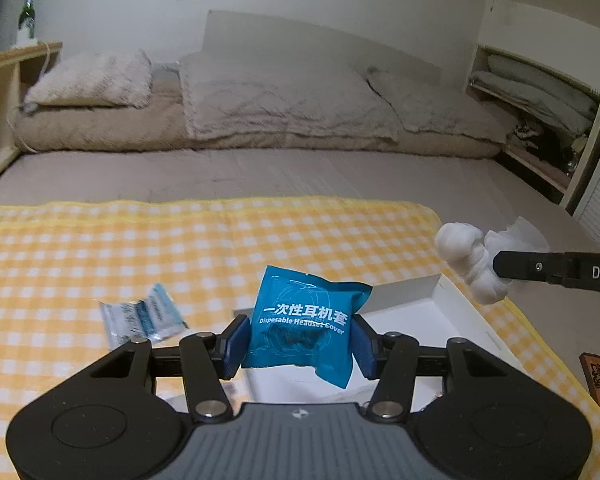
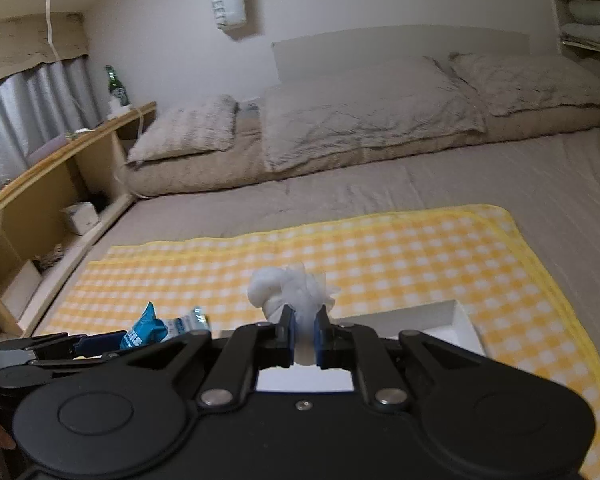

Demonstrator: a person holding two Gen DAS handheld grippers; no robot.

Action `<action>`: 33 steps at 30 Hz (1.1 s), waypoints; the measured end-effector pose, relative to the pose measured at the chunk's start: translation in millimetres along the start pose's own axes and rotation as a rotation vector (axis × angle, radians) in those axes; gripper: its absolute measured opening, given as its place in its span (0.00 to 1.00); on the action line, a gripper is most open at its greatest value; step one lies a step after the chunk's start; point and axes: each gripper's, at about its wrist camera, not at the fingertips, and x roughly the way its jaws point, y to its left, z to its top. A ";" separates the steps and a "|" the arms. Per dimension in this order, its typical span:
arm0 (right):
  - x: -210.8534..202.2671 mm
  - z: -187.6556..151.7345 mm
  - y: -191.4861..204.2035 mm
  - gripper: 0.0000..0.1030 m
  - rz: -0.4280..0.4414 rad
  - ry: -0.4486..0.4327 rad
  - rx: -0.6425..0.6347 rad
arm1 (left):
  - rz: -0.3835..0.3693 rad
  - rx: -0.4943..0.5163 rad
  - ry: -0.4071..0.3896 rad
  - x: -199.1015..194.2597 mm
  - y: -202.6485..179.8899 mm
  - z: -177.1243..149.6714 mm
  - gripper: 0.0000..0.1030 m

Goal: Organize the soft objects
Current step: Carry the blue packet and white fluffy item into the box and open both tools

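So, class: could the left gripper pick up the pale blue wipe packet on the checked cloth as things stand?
Probably not yet: the left gripper is shut on the blue headset-cover packet. Nothing covers the wipe packet on the checked cloth.

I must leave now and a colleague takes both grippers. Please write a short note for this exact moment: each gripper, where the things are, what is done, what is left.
Left gripper: shut on the blue headset-cover packet, held above the white box.
Right gripper: shut on the white soft wad, also held in the air, near the box.
The box sits on the yellow checked cloth on the bed.
Done: both items picked up.
Left: place both, probably into the box; then the pale blue packet lying on the cloth.
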 end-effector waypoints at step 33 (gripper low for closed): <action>134.0 -14.9 19.4 0.10 0.001 0.278 0.011 | -0.068 0.415 0.185 97.1 1.7 -33.6 0.66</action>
